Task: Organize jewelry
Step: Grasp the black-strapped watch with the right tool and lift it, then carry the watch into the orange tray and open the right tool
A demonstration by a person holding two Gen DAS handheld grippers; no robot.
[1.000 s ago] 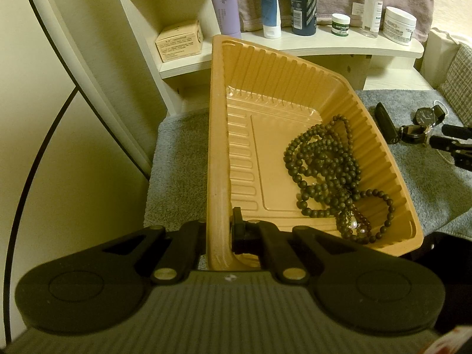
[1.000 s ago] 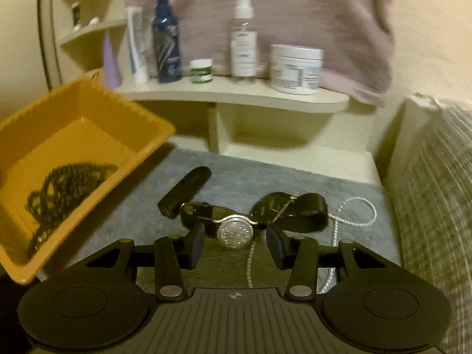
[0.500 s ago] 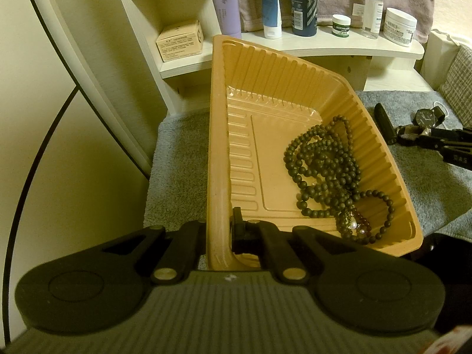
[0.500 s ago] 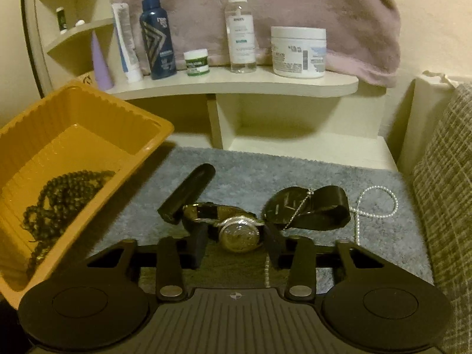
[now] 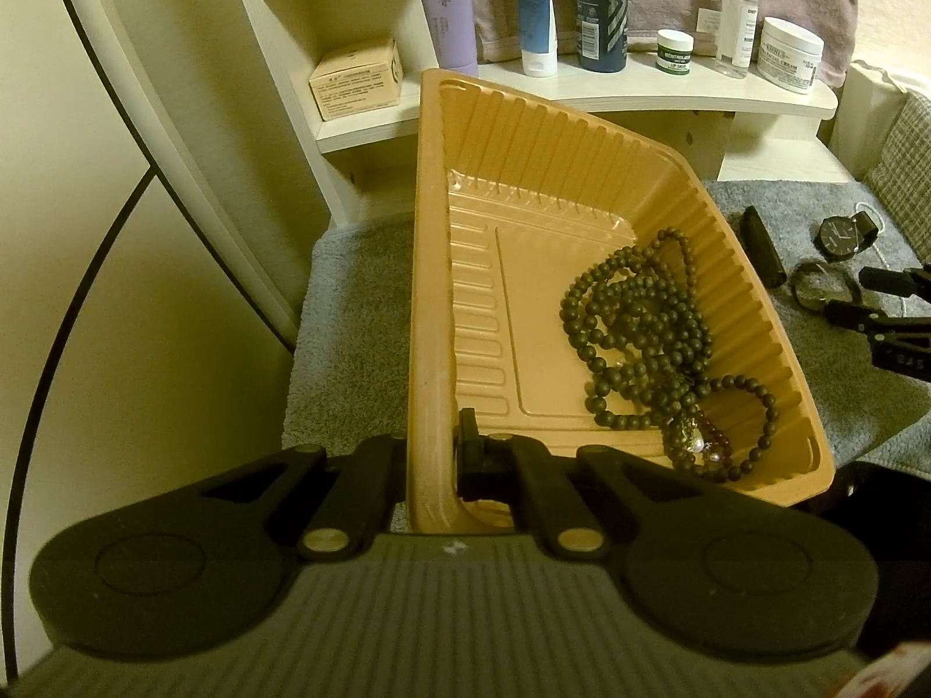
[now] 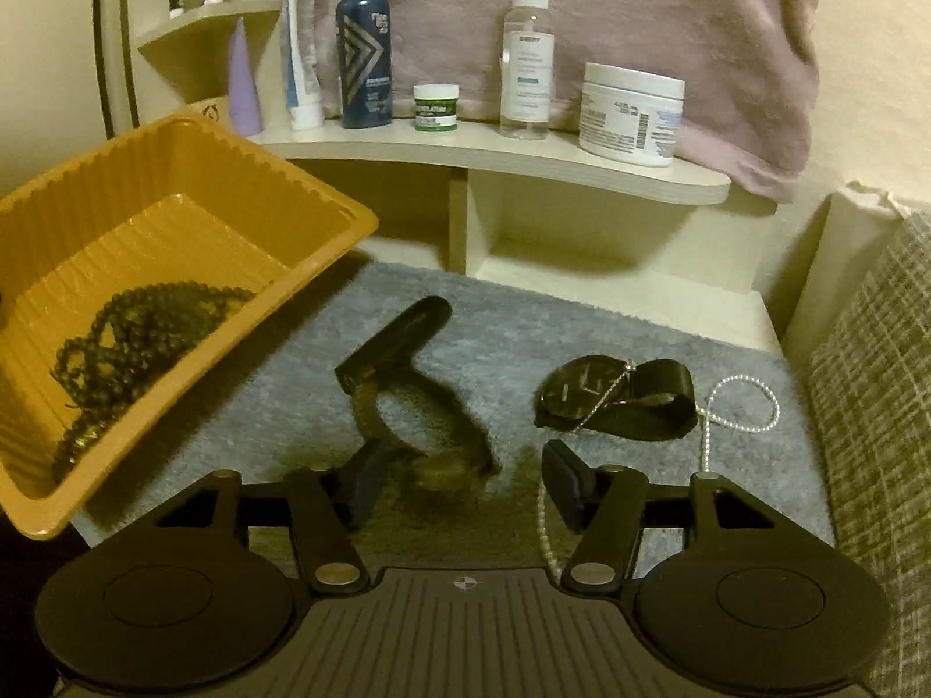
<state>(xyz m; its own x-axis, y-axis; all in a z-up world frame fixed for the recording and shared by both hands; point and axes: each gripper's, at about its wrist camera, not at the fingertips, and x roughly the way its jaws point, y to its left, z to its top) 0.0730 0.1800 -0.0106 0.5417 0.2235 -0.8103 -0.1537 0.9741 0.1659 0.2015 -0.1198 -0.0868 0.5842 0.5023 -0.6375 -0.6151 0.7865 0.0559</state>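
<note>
Fingers of the left gripper [image 5: 429,456] are clamped on the near rim of the orange tray [image 5: 433,267], which is held tilted above the left edge of the grey mat [image 6: 582,320]. Dark bead necklaces [image 5: 640,326] are piled in the tray's lower right corner. The right gripper [image 6: 462,480] is spread wide around a blurred brown-strapped watch [image 6: 430,424]. A black watch [image 6: 587,392] and a pearl strand [image 6: 742,407] lie toward the mat's right edge, a black case [image 6: 401,337] near its middle.
</note>
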